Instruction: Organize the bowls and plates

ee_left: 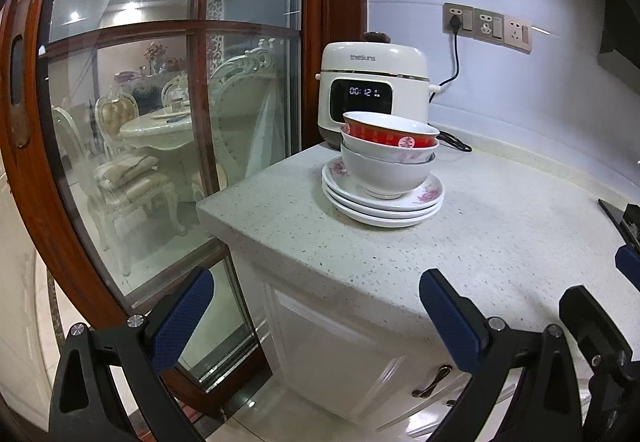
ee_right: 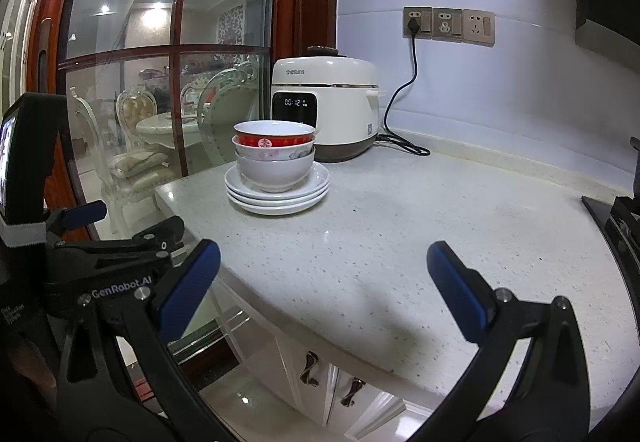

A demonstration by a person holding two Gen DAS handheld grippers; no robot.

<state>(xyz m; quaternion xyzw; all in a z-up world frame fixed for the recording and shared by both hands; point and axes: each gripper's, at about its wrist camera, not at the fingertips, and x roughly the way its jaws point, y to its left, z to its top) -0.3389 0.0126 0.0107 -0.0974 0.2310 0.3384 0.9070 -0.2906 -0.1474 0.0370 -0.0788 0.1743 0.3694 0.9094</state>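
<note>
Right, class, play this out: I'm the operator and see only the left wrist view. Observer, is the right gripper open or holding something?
Observer: The right gripper is open and empty, and the bowl stack is ahead of it, untouched.
Operator: Anything on the cooker's right side?
Observer: The cooker has a small square code printed low on that side.
Operator: And my left gripper from there?
Observer: The left gripper sits beside the right one, with GenRobot.AI printed on its body.
</note>
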